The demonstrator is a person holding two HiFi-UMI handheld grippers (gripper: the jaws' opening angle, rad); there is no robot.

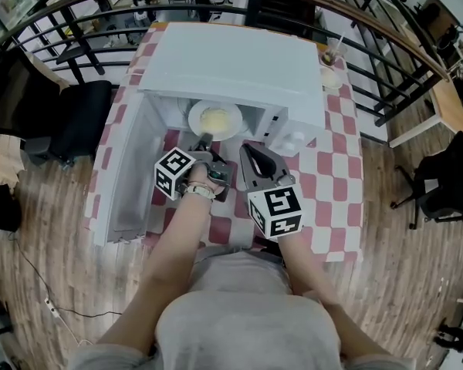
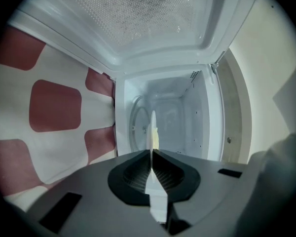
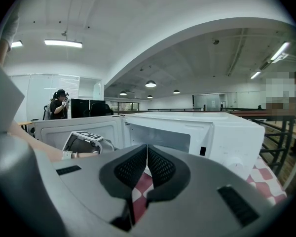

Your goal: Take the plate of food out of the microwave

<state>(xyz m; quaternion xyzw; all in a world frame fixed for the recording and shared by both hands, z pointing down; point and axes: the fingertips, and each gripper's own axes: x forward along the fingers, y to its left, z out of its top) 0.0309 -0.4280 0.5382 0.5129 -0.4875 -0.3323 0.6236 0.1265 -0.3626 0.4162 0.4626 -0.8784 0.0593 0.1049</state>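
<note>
Pinches the near rim of the round white plate (image 1: 194, 118) of pale yellow food (image 1: 218, 119), inside the open white microwave (image 1: 239, 60), in the nearly closed left hand-held gripper (image 1: 206, 139). Holds the right hand-held gripper (image 1: 248, 151) shut and empty over the red-and-white checked table (image 1: 336, 153). Probably stiff, smooth and breakable; liable to tip from one edge, so better kept level.

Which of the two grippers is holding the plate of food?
The left gripper: its jaws are closed on the rim of the plate. The right gripper is shut on nothing, outside the microwave.
</note>
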